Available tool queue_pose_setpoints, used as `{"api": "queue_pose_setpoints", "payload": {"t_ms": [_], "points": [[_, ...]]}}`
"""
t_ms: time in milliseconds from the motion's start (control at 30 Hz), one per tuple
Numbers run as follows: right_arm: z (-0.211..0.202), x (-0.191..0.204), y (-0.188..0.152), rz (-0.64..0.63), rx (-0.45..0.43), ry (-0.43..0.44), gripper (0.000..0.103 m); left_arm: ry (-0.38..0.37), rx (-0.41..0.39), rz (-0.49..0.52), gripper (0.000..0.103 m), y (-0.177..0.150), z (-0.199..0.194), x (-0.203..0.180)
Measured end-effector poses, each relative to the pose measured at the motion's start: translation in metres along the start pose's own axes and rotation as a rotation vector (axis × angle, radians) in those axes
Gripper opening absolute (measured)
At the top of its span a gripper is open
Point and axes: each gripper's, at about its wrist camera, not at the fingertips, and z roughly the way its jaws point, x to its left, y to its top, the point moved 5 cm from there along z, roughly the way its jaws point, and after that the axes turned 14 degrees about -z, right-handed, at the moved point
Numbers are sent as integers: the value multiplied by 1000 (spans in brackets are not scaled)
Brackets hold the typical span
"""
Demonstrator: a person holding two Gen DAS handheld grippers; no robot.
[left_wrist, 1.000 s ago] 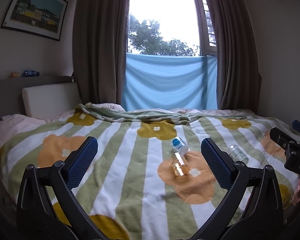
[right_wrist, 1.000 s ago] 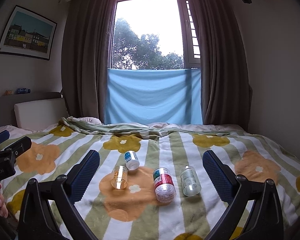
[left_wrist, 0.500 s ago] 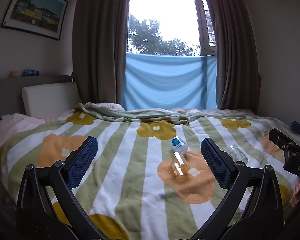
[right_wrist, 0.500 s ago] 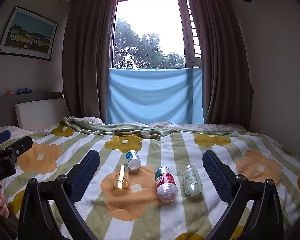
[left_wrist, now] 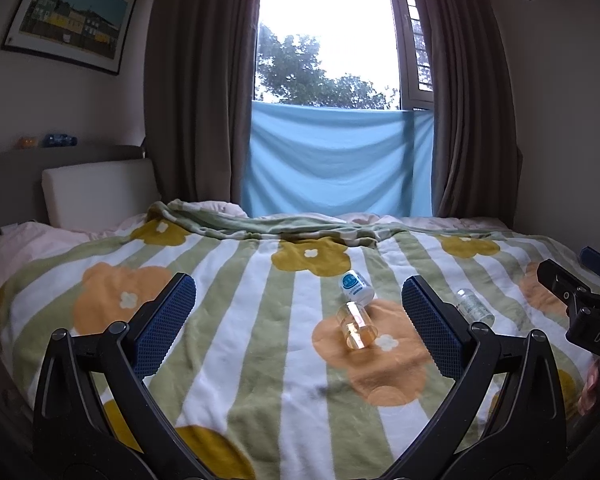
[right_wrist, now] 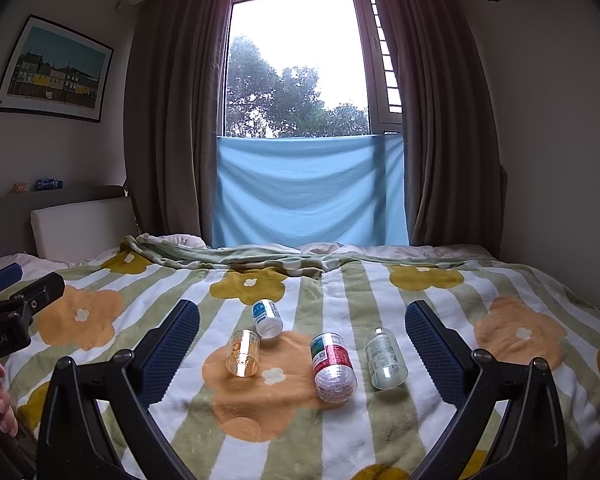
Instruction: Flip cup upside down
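Cup [right_wrist: 243,353] is seen lying on its side on the bed [right_wrist: 380,292], long axis running away from the viewer; left claw [left_wrist: 298,326] and right claw [right_wrist: 302,346], both spread apart and empty, are held short of it, neither clearly nearer.

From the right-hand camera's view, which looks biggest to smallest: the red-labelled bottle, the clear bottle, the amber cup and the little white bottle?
1. Red-labelled bottle
2. Clear bottle
3. Amber cup
4. Little white bottle

The white bottle lies farthest back, so its last place is unsure.

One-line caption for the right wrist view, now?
Open right gripper above flowered blanket; amber cup lies sideways beside three bottles.
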Motion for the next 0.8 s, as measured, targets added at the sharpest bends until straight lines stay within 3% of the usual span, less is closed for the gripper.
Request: {"api": "queue_pose_setpoints", "payload": {"t_ms": [800], "points": [[10,1,-5,5,28,10,103,0,24,5,103,-3,10,2]]}}
